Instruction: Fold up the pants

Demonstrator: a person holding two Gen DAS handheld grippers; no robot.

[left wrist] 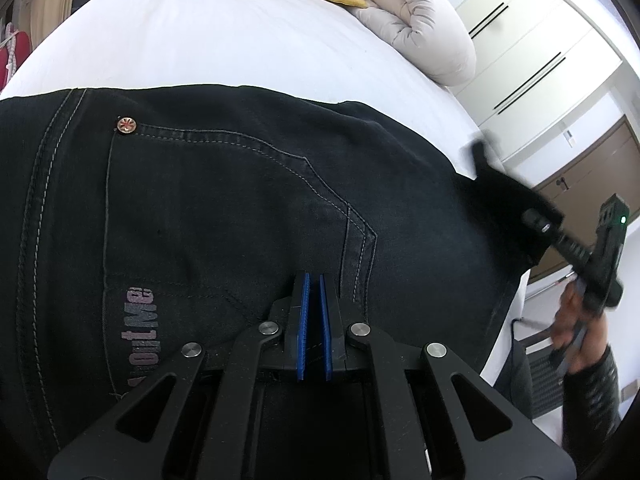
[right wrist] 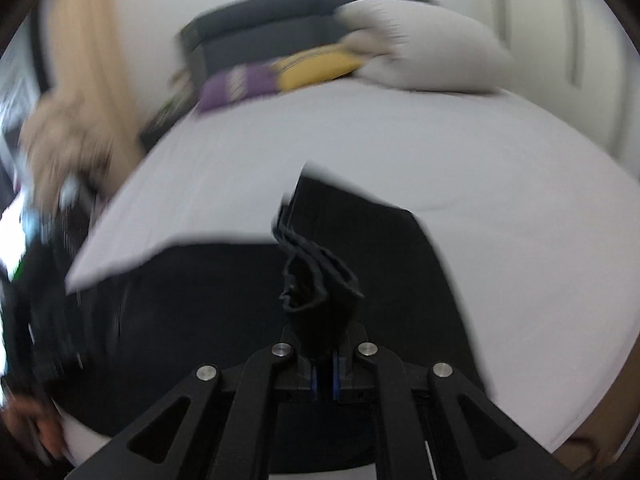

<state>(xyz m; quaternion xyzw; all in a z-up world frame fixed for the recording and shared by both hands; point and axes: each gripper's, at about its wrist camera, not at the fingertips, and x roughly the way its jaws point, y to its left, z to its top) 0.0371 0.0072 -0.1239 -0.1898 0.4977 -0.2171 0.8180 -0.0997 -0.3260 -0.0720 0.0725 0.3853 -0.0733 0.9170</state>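
— Blue ribbed pads line the left gripper [left wrist: 314, 280], whose black fingers stand nearly together with a thin gap between them and nothing in it. They hover just over the pants [left wrist: 224, 200].

— What is the cloth like?

— Dark, near-black denim with pale double stitching, a back pocket [left wrist: 224, 216] cut to a point, a copper rivet [left wrist: 127, 124] at its corner and faded lettering [left wrist: 141, 332] along one side. It lies fairly flat on the white sheet of the bed [left wrist: 224, 40].

— And the other side?

— The right gripper [right wrist: 325, 380] has its fingers clamped on a bunched fold of the pants [right wrist: 320, 280]; the cloth rises from between the pads in crumpled layers, lifted clear of the rest, which spreads dark across the bed [right wrist: 480, 152] below. That view is blurred, so stitching cannot be made out there.

— Anything else around?

— At the head of the bed sit a purple cushion [right wrist: 240, 86], a yellow cushion [right wrist: 316, 66] and a rolled, puffy off-white duvet [left wrist: 420, 24]. White cupboard doors [left wrist: 532, 52] with thin dark handles stand beyond the bed, with a brown door [left wrist: 592, 160] past them. From the left camera the right gripper [left wrist: 486, 156] shows at the far edge of the pants, smeared by blur, with the person's right hand [left wrist: 576, 320] on its handle
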